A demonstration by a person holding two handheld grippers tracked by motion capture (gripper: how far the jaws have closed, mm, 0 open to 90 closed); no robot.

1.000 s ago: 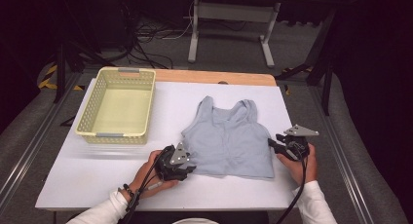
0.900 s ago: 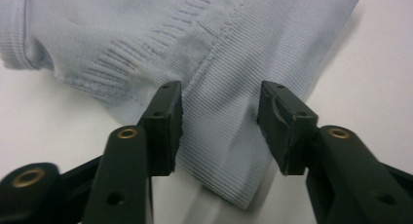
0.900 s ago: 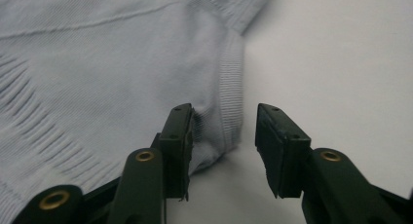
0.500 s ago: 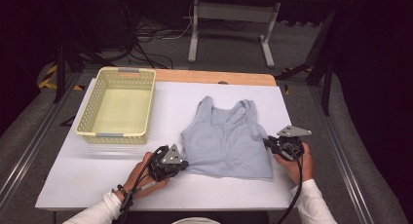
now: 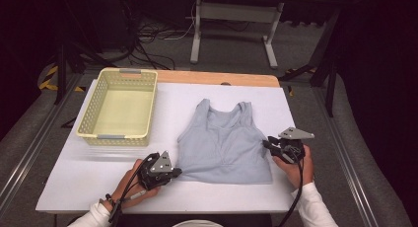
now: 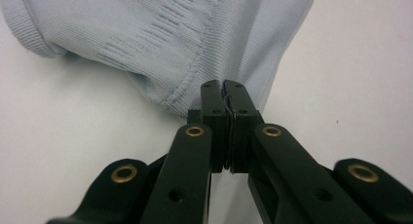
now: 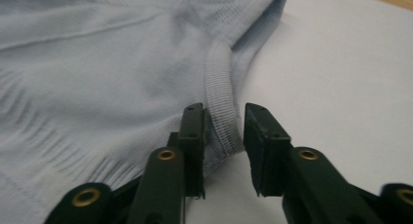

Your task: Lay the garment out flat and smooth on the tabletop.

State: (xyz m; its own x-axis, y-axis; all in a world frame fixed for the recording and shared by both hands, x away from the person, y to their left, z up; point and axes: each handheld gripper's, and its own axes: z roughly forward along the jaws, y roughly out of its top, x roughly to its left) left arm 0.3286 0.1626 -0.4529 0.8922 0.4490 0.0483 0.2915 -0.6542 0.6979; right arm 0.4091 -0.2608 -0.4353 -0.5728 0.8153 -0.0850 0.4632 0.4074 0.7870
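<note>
Top [image 5: 224, 143] flat on counter [image 5: 98, 187]; left tool [image 6: 225, 95] clenched on its hem, right tool [image 7: 224, 119] released astride armhole edge, probably to fold.

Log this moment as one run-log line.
left gripper: shut on tank top hem corner | right gripper: open, jaws around armhole edge | basket: empty

White table [image 5: 88, 182] with a yellow basket [image 5: 118, 106] and a flat pale-blue tank top [image 5: 224, 143].
</note>
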